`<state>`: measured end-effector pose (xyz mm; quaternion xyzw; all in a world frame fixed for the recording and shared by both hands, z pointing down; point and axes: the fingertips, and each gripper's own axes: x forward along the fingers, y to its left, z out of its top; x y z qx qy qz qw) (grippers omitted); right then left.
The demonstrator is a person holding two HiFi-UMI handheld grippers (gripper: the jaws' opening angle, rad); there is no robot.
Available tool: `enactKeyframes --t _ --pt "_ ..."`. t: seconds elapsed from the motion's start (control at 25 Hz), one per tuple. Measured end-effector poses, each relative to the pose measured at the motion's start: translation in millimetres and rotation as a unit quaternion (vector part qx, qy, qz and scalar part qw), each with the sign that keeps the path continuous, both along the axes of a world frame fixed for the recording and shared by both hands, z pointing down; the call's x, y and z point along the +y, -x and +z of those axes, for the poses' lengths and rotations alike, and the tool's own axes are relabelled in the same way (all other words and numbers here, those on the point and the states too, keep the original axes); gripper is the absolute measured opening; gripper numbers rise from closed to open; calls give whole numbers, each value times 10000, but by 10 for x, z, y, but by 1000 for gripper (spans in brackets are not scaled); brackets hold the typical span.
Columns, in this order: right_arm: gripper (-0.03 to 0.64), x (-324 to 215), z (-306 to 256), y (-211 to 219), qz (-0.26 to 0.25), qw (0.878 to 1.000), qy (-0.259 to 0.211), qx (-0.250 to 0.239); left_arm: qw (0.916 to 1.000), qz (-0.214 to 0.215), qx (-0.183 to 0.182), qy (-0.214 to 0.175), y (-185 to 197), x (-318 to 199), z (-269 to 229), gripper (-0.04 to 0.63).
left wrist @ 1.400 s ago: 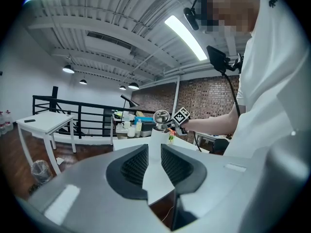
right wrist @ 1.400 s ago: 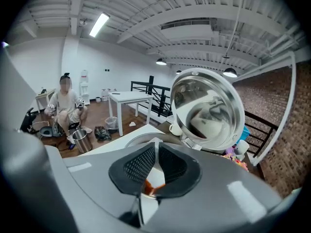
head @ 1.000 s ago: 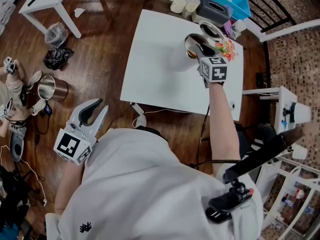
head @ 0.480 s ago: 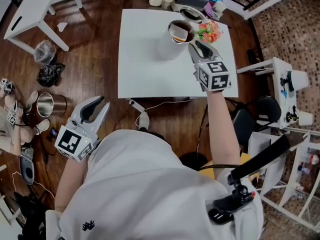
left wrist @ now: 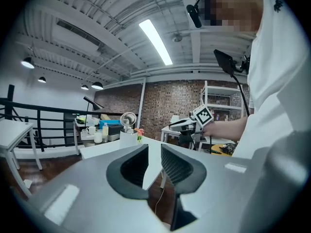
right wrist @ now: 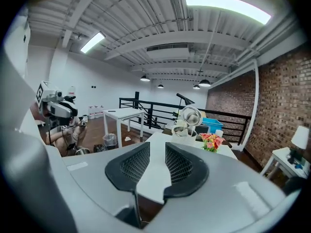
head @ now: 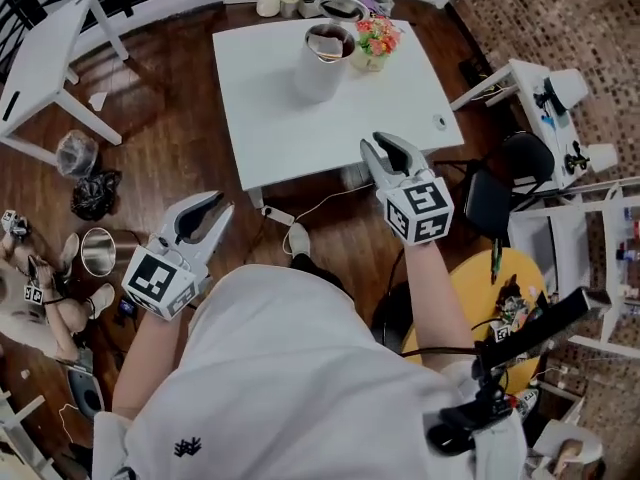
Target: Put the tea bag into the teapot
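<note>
Bearing a black-and-white square marker on its cube, the right gripper (head: pixel 385 148) hangs at the near edge of the white table (head: pixel 290 133) with its jaws slightly apart and empty; a second ago it was up at the teapot (head: pixel 318 73). The pale tea bag (head: pixel 326 41) lies inside the open teapot, beside the flowers (head: pixel 376 36). The left gripper (head: pixel 208 208), with the same kind of marker, stays low over the wood floor, jaws narrowly apart and empty.
</note>
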<state>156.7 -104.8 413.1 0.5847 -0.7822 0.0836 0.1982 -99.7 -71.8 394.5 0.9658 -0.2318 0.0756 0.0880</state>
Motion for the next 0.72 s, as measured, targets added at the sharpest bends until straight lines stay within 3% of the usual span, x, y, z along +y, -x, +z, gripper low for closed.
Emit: enactKeyframes --t 0.44,0.72 --pt "105 1616 -36 507 971 9933 -51 -620 9970 775 -4 81 336 622 93 60" --pt "138 2159 -220 617 857 9933 -269 -730 9966 811 142 -1 240 869 -14 60"
